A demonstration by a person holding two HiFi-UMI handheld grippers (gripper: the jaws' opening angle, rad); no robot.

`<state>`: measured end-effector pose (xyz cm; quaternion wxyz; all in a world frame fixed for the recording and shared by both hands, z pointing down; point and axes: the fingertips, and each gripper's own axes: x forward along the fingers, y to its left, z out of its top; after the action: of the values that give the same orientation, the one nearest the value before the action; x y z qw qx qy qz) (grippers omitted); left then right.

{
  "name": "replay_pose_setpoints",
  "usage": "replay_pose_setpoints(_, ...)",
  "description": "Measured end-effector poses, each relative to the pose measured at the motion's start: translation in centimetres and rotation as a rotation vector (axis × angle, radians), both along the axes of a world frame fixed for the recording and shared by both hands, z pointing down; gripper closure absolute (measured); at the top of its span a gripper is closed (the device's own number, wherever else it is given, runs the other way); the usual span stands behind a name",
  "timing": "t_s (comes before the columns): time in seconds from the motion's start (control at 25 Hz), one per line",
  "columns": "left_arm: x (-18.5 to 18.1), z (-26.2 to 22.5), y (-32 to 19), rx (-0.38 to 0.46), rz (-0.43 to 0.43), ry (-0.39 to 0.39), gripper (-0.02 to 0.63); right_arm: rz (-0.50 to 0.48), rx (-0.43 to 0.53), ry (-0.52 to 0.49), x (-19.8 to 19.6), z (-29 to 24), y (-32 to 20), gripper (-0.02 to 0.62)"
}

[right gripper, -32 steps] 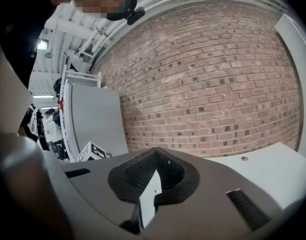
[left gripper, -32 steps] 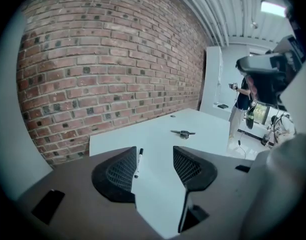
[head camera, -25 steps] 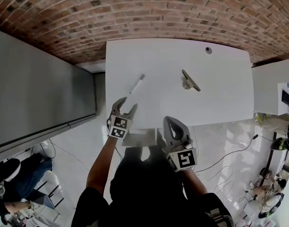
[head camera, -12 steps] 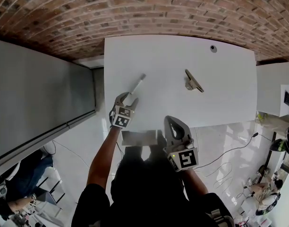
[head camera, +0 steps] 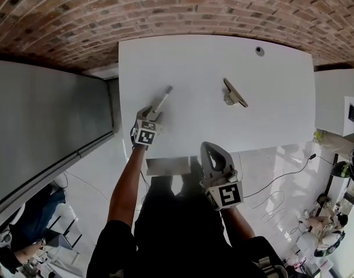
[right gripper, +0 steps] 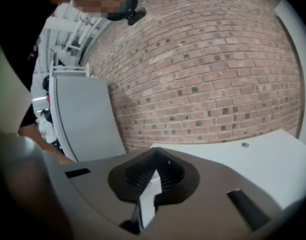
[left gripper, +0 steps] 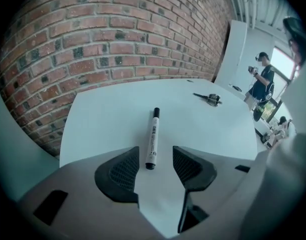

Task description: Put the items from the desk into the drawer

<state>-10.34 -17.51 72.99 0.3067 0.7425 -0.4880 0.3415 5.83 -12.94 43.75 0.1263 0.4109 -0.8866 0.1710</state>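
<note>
White table (head camera: 269, 120) bears a marker (left gripper: 152, 136), likely light, stiff, slippery: your left tongs (left gripper: 154, 170) gape astride its near end, right tongs (right gripper: 154, 176) closed; pinch mid-barrel.

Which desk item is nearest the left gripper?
The marker: its near end lies between the left gripper's open jaws, not gripped. The clip lies well away, farther right on the desk.

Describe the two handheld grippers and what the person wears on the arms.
The left gripper and right gripper are grey moulded shells with black ribbed pads. Each carries a cube with black-and-white square markers. The person wears a black short-sleeved top.
</note>
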Motion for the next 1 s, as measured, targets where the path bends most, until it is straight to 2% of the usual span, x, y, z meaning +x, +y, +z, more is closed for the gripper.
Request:
replay_pose_setpoints(0.08,-0.1,0.7,-0.1,-0.014,0.007,-0.016,0.416,0.001,-0.002,0.001,0.3,0.1,0.0,0.598)
replay_pose_setpoints(0.24,0.1,2.0,0.3,-0.049,0.053,-0.077,0.495,-0.008,0.031,-0.010,0.7,-0.1,-0.2,0.597)
replay_pose_setpoints(0.32,0.2,2.0,0.4,-0.051,0.051,-0.070,0.512,-0.011,0.043,-0.019,0.7,-0.3,-0.3,0.597)
replay_pose_setpoints(0.44,0.3,2.0,0.4,-0.042,0.045,-0.062,0.515,-0.001,0.026,-0.024,1.0,0.0,0.0,0.597)
replay_pose_setpoints(0.52,0.3,2.0,0.5,-0.042,0.039,-0.061,0.540,0.006,0.013,-0.013,1.2,0.1,0.2,0.598)
replay_pose_setpoints(0.72,0.4,2.0,1.1,-0.044,0.022,-0.047,0.545,-0.003,0.046,-0.021,1.4,-0.5,0.7,0.597)
replay_pose_setpoints(1.0,0.7,0.5,2.6,0.003,-0.012,0.011,0.546,0.000,0.075,-0.007,1.7,-1.3,1.6,0.597)
